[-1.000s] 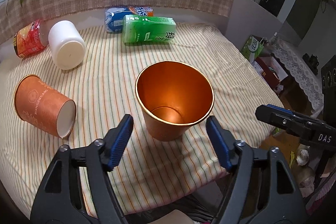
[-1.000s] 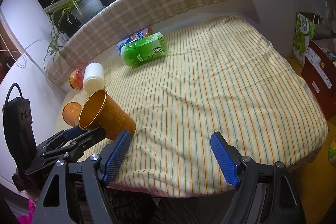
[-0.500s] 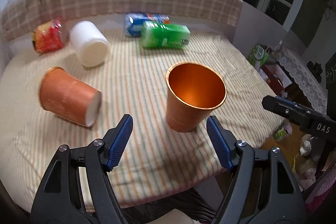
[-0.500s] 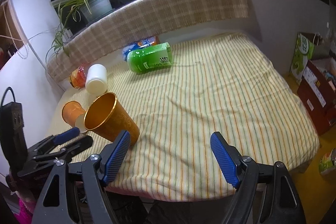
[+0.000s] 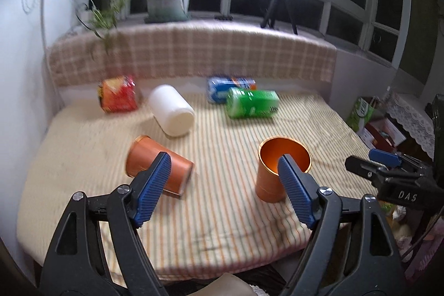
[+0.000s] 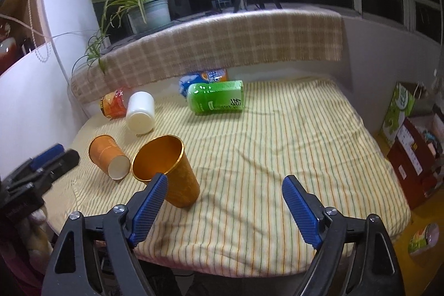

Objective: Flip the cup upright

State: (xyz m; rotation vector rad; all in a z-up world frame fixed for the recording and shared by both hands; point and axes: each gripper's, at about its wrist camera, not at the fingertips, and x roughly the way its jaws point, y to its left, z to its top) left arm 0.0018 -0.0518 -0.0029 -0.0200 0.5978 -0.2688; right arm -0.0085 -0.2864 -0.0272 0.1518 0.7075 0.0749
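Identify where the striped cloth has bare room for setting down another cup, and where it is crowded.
Free: the broad stretch of striped cloth right of the upright gold cup, in front of the green can. Crowded: the left side, around the orange paper cup, white jar and red can.

A table [image 5: 83, 157] covered with a striped cloth [image 6: 291, 135] carried everything. A metal cup [image 5: 270, 176] stood upright near the front edge. Beside it a paper cup [image 5: 155, 162] lay on its side, base toward the front. Farther back lay a white jar [image 5: 172, 110], a red can [image 5: 118, 97], a green bottle [image 5: 252, 104] and, just behind that, a blue packet [image 5: 219, 88].
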